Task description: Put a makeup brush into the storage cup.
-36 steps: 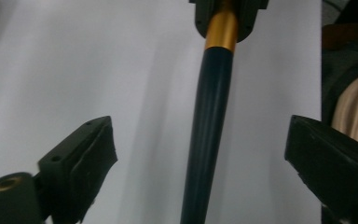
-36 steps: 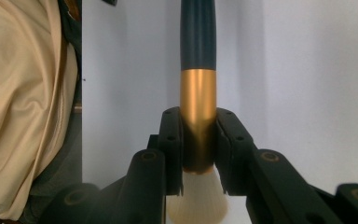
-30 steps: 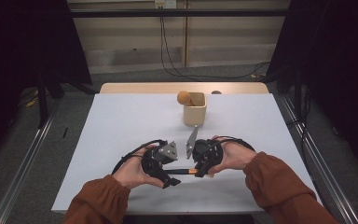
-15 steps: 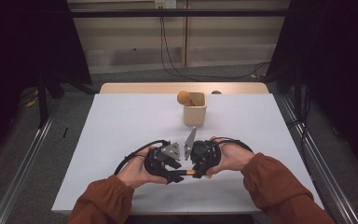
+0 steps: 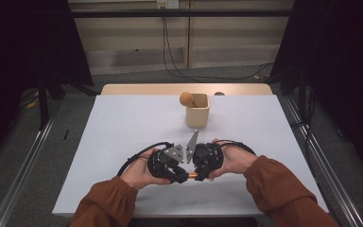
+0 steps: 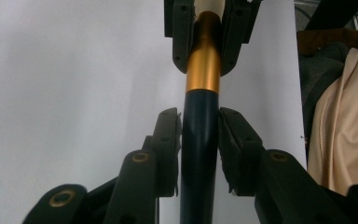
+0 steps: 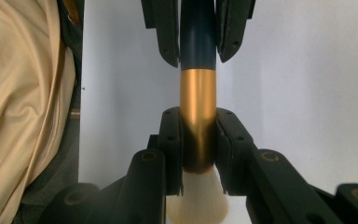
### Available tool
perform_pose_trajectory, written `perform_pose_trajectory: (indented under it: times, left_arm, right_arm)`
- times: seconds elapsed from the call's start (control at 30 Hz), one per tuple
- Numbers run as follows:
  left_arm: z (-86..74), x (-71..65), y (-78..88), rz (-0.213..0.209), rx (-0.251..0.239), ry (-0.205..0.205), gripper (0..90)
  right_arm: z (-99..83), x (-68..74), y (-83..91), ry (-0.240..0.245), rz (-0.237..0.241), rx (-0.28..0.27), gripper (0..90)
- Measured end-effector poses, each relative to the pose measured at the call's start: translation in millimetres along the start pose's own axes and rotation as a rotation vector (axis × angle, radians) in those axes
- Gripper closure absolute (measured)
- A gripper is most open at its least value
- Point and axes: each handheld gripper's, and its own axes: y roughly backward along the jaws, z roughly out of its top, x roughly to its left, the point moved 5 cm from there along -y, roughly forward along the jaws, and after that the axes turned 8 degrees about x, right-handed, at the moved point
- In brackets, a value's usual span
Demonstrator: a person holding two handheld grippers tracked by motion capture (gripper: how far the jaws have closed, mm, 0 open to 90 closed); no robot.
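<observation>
Our left gripper (image 6: 200, 128) has just been closing and now pinches the brush (image 6: 200, 140) on its dark handle, low centre of its own view. Our right gripper (image 7: 199, 140) clamps the gold ferrule (image 7: 198, 98), bristles (image 7: 196, 205) below. In the high view both meet at lower centre over the table (image 5: 123, 123), the cup (image 5: 197, 111) well apart above. Risk we see: pulling out of line could twist the round handle loose, or bend the ferrule joint

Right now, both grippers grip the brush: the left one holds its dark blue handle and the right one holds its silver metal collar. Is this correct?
Not quite: the collar is gold, not silver. In the right gripper view the right gripper clamps the brush's gold metal collar above the white bristles; the left gripper does hold the dark blue handle.
</observation>
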Motion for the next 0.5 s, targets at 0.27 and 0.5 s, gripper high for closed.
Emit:
perform_pose_trajectory:
  times: [0.27,0.5]
  left_arm:
    - [0.1,-0.6,-1.7,-0.004,-0.001,0.004,74.0]
    - [-0.2,0.6,-2.3,-0.009,-0.001,0.002,74.6]
  right_arm:
    - [0.7,-0.6,0.5,0.020,-0.013,-0.015,74.2]
    - [-0.2,0.0,0.0,0.031,-0.023,-0.008,74.0]
